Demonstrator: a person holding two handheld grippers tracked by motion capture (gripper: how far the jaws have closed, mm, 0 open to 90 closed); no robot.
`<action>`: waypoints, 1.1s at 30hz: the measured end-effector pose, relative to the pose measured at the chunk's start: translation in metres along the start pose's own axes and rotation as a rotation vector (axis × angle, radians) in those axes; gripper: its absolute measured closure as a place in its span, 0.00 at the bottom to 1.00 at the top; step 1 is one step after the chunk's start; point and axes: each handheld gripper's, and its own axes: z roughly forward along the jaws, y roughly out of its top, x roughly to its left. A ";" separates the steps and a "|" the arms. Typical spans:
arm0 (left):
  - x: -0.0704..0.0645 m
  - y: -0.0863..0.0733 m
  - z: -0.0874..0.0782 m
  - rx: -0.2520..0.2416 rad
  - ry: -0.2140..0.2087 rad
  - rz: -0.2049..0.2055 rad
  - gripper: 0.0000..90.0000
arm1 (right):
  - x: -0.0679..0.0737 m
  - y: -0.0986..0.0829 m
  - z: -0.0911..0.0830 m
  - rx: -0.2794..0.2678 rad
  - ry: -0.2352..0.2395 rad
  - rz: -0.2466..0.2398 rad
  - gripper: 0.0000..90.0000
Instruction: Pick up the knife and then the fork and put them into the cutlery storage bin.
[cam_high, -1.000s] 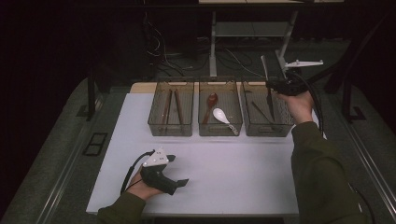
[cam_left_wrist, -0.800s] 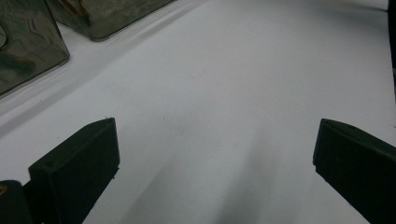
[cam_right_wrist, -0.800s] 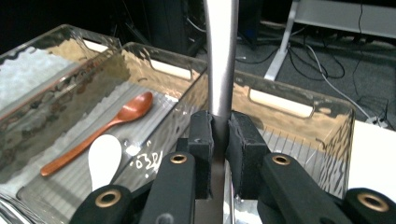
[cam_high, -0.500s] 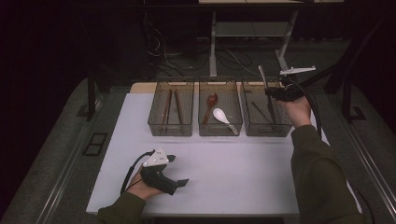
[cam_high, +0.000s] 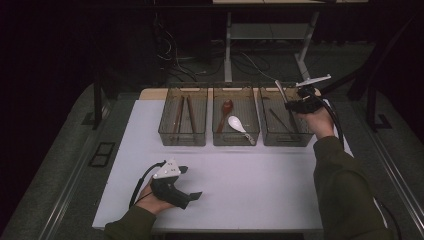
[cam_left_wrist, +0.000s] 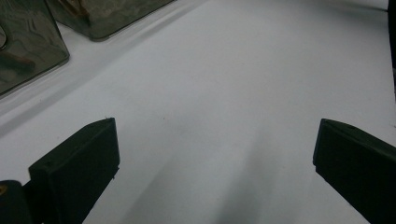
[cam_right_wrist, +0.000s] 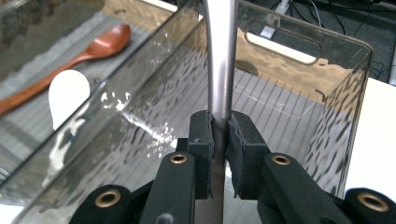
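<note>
My right gripper (cam_high: 291, 103) is shut on the handle of a metal utensil (cam_high: 280, 90) and holds it upright over the right clear bin (cam_high: 287, 140). In the right gripper view the black pads (cam_right_wrist: 201, 135) pinch the steel handle (cam_right_wrist: 219, 60), whose upper end runs out of frame. My left gripper (cam_high: 192, 183) rests low on the white table (cam_high: 260, 185) at the front left. Its jaws stand wide apart (cam_left_wrist: 215, 158) with nothing between them.
Three clear bins stand in a row at the back of the table. The left bin (cam_high: 182, 137) holds chopsticks. The middle bin (cam_high: 235, 139) holds a wooden spoon (cam_right_wrist: 88, 49) and a white spoon (cam_right_wrist: 67, 95). Dark utensils (cam_high: 278, 120) lie in the right bin.
My right gripper has come down and slightly left with the metal utensil, closer to the right bin. The left gripper has stayed where it was.
</note>
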 end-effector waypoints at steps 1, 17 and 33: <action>0.000 0.000 0.000 -0.001 0.000 -0.001 0.00 | 0.000 0.000 0.001 0.008 0.002 -0.002 0.88; 0.000 0.000 0.000 0.000 -0.002 0.001 0.00 | -0.003 -0.001 0.017 0.091 0.007 -0.028 0.88; 0.000 0.000 0.000 -0.004 -0.004 -0.002 0.00 | 0.004 0.006 0.046 0.212 -0.006 -0.039 0.90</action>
